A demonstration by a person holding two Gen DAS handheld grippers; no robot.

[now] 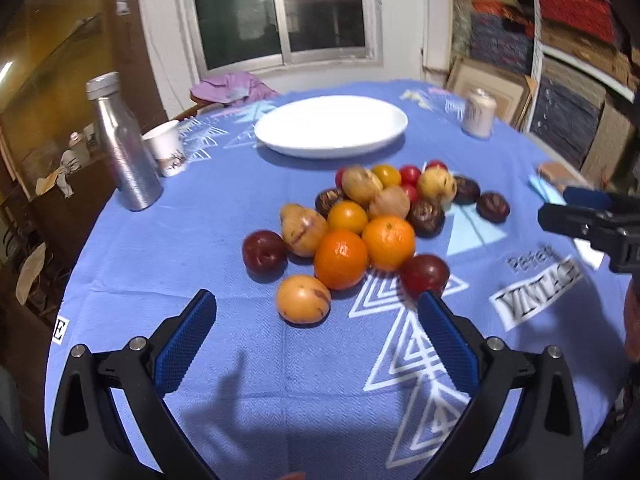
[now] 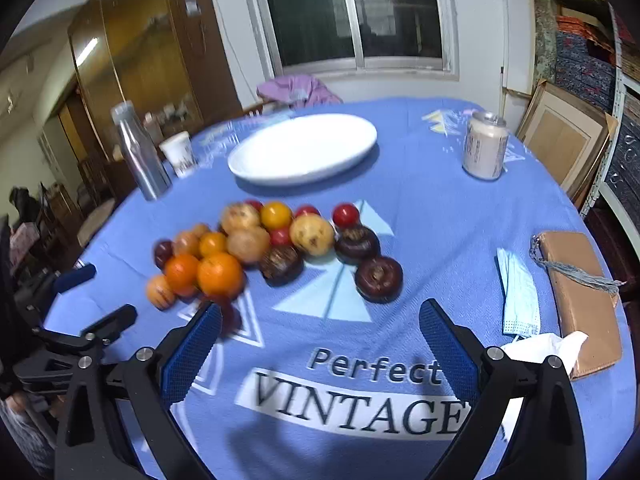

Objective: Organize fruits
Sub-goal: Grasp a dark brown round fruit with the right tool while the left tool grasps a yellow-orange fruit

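A pile of fruit [image 1: 368, 216] lies mid-table on the blue cloth: two oranges [image 1: 340, 258], red plums [image 1: 264, 250], yellow-brown fruits [image 1: 303, 299], dark purple ones [image 1: 493, 207] and small red and yellow ones. Behind it sits an empty white plate [image 1: 331, 125]. My left gripper [image 1: 316, 304] is open just short of the nearest yellow-brown fruit, holding nothing. In the right wrist view the same pile [image 2: 276, 240] and plate [image 2: 303, 148] appear, and my right gripper [image 2: 320, 312] is open over the cloth, with a dark purple fruit [image 2: 378, 278] just beyond it.
A silver bottle [image 1: 124, 148] and a white cup [image 1: 166, 146] stand at the left, a can [image 2: 485, 145] at the back right. A face mask [image 2: 518, 292], a tan pouch [image 2: 580, 300] and a tissue [image 2: 544, 348] lie at the right edge.
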